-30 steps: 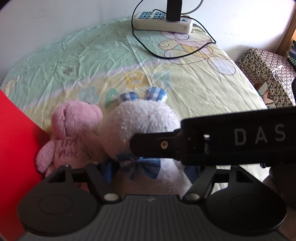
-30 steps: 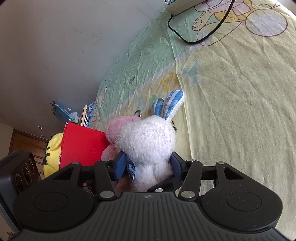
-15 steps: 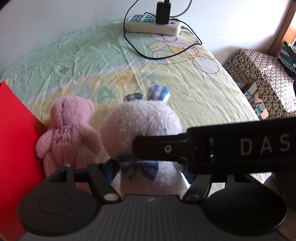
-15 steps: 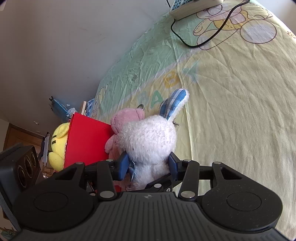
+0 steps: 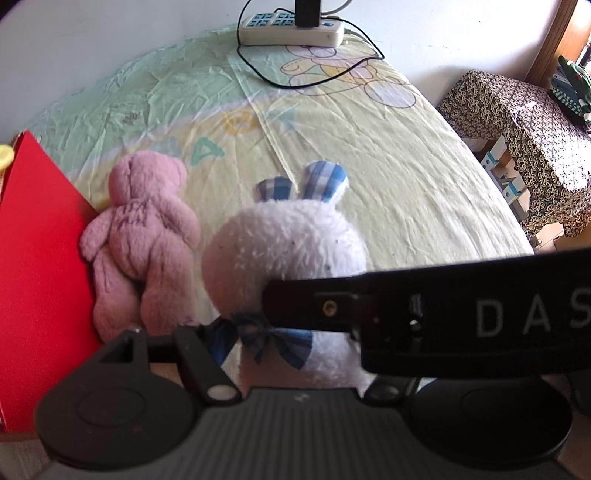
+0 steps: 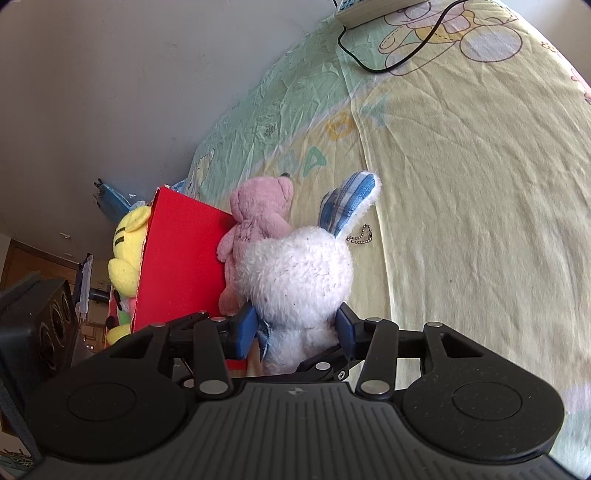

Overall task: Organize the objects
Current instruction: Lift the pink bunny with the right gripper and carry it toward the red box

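The white rabbit (image 6: 295, 273) is held clear of the bed (image 6: 480, 184), gripped at its lower body from two sides. In the right wrist view, the right gripper (image 6: 297, 328) is closed on the rabbit, with a blue pad (image 6: 245, 330) pressed into the fur on each side.

In the left wrist view, the same rabbit (image 5: 284, 251) is seen between the fingers of the left gripper (image 5: 291, 343). The near-side blue pad (image 5: 218, 339) is seen against the rabbit beside its blue checked bow (image 5: 273, 339). The far-side pad is hidden behind the black body of the right gripper (image 5: 424, 314), which crosses the view. The left jaws have just been opening slightly with the rabbit between them; whether the left pads press on it cannot be told.

The rabbit's checked ears (image 6: 351, 203) are pointed away from both cameras. A bead chain (image 6: 360, 238) is seen hanging beside them.

A pink bear (image 5: 144, 236) is located just beside the rabbit, leaning against the wall of a red box (image 5: 40, 258). A yellow plush (image 6: 127, 251) is seen inside the box in the right wrist view.

A power strip (image 5: 291, 29) with a black cable (image 5: 314, 79) is laid at the far end of the bed, against the wall. A stool with patterned cover (image 5: 517, 122) is positioned beside the bed.
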Tool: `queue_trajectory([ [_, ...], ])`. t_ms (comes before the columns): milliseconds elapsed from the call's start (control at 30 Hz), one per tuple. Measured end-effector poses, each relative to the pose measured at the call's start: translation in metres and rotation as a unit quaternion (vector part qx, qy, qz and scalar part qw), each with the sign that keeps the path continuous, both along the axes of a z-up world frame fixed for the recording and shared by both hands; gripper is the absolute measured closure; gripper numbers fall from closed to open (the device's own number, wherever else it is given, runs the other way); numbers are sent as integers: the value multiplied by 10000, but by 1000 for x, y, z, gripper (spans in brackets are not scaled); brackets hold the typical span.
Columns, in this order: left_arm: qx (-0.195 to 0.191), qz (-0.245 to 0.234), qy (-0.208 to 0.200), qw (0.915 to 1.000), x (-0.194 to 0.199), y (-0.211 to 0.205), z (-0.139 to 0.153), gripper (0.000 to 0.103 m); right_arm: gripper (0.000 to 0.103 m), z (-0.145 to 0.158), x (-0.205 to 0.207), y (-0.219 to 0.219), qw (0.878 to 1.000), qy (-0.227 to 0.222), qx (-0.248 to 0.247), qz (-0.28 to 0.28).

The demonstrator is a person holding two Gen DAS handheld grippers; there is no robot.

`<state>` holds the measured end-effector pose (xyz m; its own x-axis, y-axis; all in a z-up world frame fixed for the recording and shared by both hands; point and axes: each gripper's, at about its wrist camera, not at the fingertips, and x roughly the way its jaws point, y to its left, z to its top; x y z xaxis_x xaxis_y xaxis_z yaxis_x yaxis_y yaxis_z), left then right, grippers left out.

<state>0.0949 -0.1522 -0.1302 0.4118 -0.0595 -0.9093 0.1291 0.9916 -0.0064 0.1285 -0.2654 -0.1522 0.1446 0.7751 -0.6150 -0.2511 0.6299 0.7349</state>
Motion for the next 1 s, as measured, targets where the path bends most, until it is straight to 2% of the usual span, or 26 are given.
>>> queue_trajectory([
  [567, 105, 114, 19, 9999, -49, 3, 3, 29, 54, 7, -50, 2, 9998, -63, -77, 194],
  [1000, 59, 174, -62, 9998, -94, 30, 8, 28, 54, 12, -87, 28, 9988, -170, -199, 420],
])
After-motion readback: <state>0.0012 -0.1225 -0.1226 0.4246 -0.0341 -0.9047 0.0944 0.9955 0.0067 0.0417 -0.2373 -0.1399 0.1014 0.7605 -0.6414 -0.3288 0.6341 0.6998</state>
